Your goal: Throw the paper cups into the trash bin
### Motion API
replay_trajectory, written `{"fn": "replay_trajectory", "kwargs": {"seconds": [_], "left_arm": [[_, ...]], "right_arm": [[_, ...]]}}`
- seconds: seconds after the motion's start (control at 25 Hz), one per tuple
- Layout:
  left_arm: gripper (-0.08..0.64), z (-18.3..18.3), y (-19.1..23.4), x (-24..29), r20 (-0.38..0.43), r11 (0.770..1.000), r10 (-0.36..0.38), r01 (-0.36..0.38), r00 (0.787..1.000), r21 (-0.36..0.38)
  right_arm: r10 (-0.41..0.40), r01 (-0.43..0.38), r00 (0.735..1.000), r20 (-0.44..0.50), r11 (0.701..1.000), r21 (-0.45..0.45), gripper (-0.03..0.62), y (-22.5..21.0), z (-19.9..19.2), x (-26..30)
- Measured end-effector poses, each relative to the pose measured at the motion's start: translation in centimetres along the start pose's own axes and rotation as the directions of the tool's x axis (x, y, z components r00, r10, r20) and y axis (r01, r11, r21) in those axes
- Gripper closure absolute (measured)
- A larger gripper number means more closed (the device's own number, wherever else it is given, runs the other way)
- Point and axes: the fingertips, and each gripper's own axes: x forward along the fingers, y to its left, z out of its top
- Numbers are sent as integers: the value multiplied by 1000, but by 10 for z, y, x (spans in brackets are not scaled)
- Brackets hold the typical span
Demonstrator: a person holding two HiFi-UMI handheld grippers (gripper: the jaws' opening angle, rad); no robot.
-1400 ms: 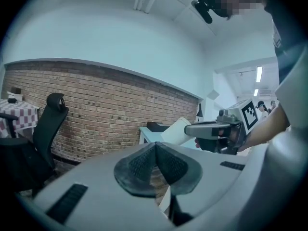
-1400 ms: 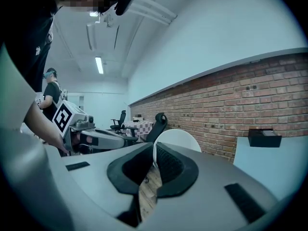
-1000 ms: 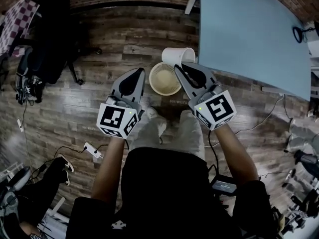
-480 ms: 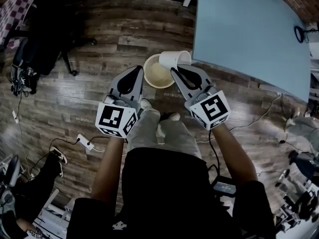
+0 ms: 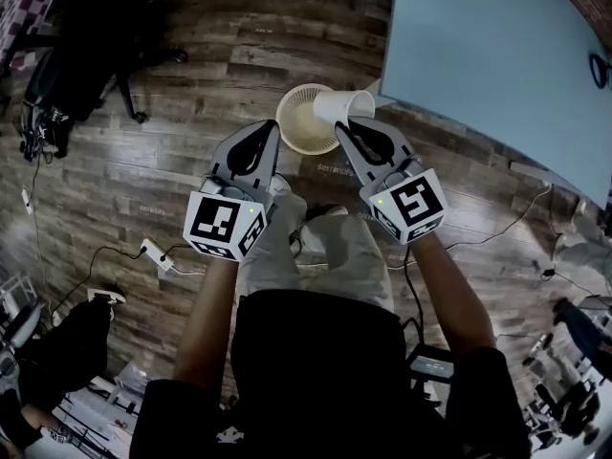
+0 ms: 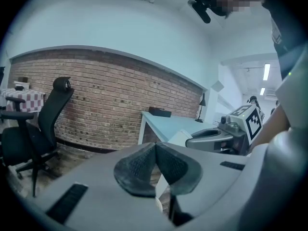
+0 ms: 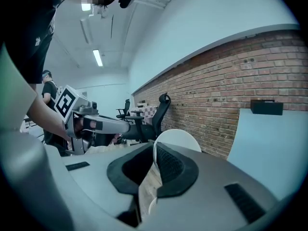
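Grey right gripper (image 5: pixel 348 132) is clamped on the wall of a white paper cup (image 5: pixel 342 106), which lies tipped on its side above the edge of the round trash bin (image 5: pixel 284 130) on the wooden floor (image 5: pixel 191 75). The left gripper (image 5: pixel 262 134) alongside has its jaws pressed together, empty. A pale blue desk (image 5: pixel 478 55) stands just beside the bin.

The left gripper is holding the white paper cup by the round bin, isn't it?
Not the left. The right gripper is holding the white paper cup by the round bin, as the head view shows. The left gripper is shut with nothing in it.
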Motion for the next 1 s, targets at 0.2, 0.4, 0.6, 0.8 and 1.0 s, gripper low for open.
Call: {"fn": "replay_trajectory", "kwargs": {"seconds": [0.2, 0.4, 0.6, 0.8, 1.0], "left_arm": [[560, -40, 3, 6, -5, 1000, 21, -21, 1000, 8], [560, -76, 9, 15, -9, 999, 38, -38, 999, -9], [560, -113, 19, 23, -36, 998, 54, -55, 998, -10], [560, -145, 32, 27, -50, 997, 71, -71, 996, -9], [560, -168, 37, 30, -57, 998, 70, -70, 996, 6]], "right_arm": [[6, -6, 1000, -23, 1000, -1, 571, -4, -50, 12], [14, -14, 999, -47, 1000, -1, 571, -10, -96, 29], [27, -26, 996, -88, 1000, 16, 571, -18, -150, 55], [28, -26, 990, -138, 999, 19, 571, -24, -204, 79], [36, -34, 980, -197, 999, 11, 571, -28, -262, 103]]}}
